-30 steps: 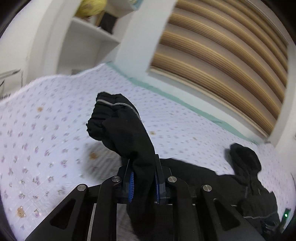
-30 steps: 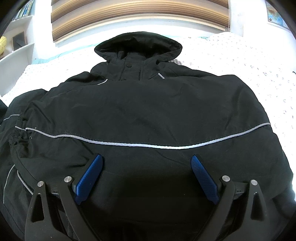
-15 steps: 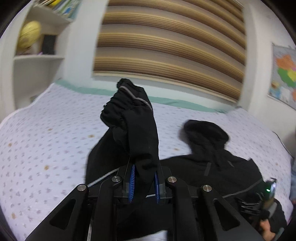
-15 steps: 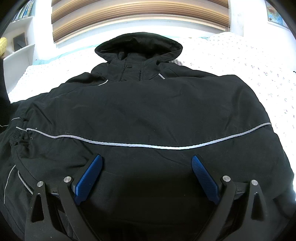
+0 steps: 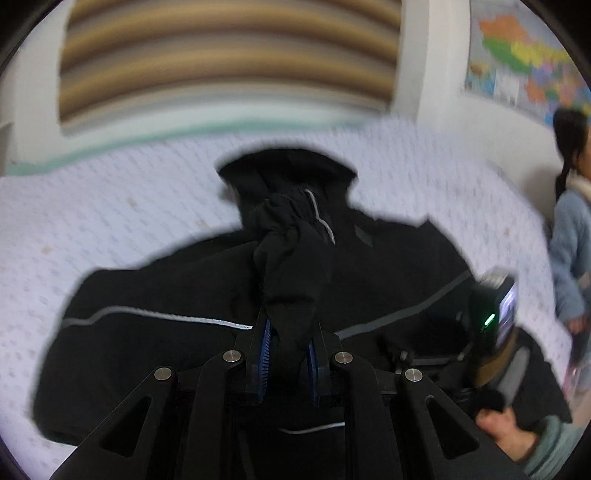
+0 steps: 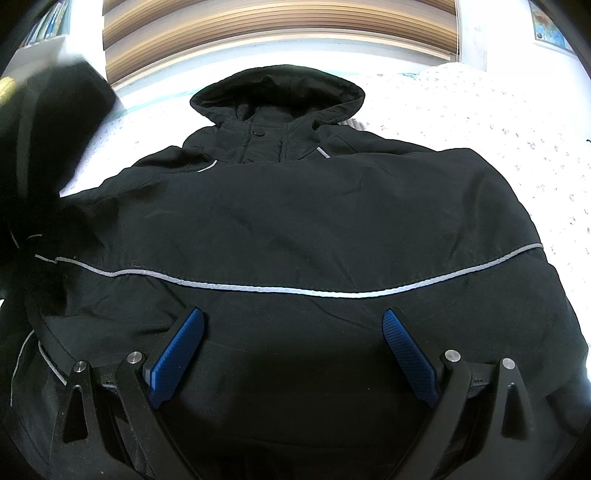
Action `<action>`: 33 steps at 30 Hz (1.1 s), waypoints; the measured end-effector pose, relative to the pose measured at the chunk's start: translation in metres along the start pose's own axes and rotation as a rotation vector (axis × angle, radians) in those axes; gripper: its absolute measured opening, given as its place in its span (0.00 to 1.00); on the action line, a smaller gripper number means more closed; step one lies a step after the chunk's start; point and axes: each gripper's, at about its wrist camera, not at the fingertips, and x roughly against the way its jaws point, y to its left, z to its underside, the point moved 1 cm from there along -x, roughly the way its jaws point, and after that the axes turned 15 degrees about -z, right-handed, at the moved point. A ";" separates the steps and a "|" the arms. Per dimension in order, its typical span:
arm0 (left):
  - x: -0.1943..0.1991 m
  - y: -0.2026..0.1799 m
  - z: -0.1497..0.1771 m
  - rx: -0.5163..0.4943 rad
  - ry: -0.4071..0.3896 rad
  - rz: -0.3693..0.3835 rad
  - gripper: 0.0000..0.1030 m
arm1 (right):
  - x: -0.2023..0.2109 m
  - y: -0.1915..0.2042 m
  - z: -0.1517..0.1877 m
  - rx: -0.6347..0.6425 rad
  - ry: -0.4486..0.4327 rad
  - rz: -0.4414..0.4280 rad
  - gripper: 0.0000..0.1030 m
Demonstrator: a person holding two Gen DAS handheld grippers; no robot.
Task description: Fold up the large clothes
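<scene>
While the left tool [image 5: 288, 343] clamps the jacket sleeve [image 5: 295, 266], the right tool [image 6: 291, 347] (spread wide) grips nothing.

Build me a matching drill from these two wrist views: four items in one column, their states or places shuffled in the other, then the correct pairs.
Column one:
1. left gripper
2. right gripper
3. hood
4. sleeve

Column two:
A. open, above the jacket body
B. lifted off the bed, bunched up
C. shut on black fabric
D. at the far end of the jacket, toward the striped headboard

Pairs: 1-C, 2-A, 3-D, 4-B
</scene>
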 end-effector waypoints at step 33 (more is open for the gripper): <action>0.054 0.089 0.077 0.229 0.080 0.039 0.57 | -0.027 0.055 -0.058 -0.410 0.232 -0.566 0.64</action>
